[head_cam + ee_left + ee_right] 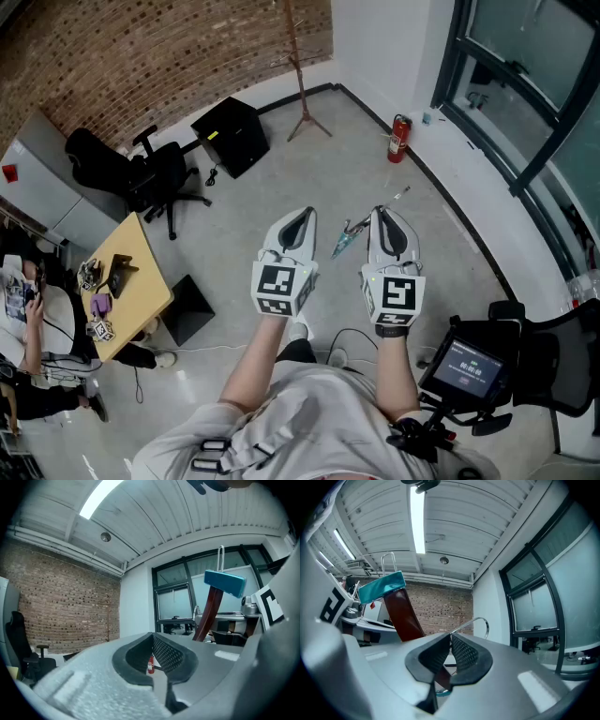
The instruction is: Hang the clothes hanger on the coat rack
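Right tool (450, 639) is clenched on the hanger (400, 606), pinching the dark wood low down, with the wire hook (482, 624) poking past its tips. Left tool (153, 641) is closed on nothing, just left of the hanger. The coat rack (301, 73) stands well ahead of both tools by the brick wall (141, 56). Likely risks: the narrow pinch lets the hanger swivel or slip, or the hook misses a peg. The floor (309, 178) ahead is open, with a fire extinguisher (399, 138) ahead-right and a chair (155, 178) and black box (231, 136) ahead-left.
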A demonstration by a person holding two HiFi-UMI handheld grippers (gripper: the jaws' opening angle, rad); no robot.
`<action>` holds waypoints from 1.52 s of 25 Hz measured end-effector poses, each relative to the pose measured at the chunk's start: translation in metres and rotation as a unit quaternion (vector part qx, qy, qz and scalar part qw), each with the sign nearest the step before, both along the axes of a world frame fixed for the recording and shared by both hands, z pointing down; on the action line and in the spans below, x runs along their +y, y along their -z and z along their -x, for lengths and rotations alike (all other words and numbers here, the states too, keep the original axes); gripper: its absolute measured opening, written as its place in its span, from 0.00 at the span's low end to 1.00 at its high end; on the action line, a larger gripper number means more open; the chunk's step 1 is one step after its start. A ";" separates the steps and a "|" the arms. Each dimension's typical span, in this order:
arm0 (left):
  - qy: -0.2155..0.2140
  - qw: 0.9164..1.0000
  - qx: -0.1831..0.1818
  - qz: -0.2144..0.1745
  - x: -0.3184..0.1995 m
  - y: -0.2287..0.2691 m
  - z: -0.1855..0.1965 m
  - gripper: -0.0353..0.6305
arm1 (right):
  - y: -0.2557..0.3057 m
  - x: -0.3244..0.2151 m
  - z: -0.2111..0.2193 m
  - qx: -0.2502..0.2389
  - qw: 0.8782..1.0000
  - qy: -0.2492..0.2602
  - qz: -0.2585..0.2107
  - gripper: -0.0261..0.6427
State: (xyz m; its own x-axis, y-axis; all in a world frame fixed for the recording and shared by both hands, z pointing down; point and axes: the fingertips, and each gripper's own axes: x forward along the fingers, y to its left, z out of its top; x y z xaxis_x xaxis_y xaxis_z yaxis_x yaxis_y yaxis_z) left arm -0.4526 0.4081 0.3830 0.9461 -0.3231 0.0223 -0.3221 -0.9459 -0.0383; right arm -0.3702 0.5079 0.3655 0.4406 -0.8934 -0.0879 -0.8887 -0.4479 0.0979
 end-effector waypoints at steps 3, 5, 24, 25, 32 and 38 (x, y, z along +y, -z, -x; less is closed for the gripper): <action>-0.001 1.000 0.003 0.000 0.006 -0.004 -0.006 0.05 | -0.006 0.000 0.000 0.007 1.000 0.003 0.013 0.07; 0.007 1.000 0.015 0.002 0.002 -0.005 -0.010 0.05 | -0.011 -0.003 -0.005 0.008 1.000 0.003 0.020 0.07; -0.024 1.000 0.005 -0.012 -0.182 -0.025 -0.105 0.05 | -0.010 -0.164 -0.069 0.036 0.998 -0.018 0.047 0.07; -0.025 1.000 -0.010 0.000 -0.189 -0.037 -0.108 0.05 | -0.017 -0.166 -0.075 0.029 0.998 -0.021 0.053 0.07; -0.073 0.996 -0.026 0.053 -0.184 -0.075 -0.142 0.05 | -0.035 -0.168 -0.116 0.004 0.997 -0.043 0.067 0.07; -0.083 0.995 -0.019 0.043 -0.187 -0.071 -0.185 0.05 | -0.053 -0.183 -0.152 -0.022 0.997 -0.040 0.060 0.07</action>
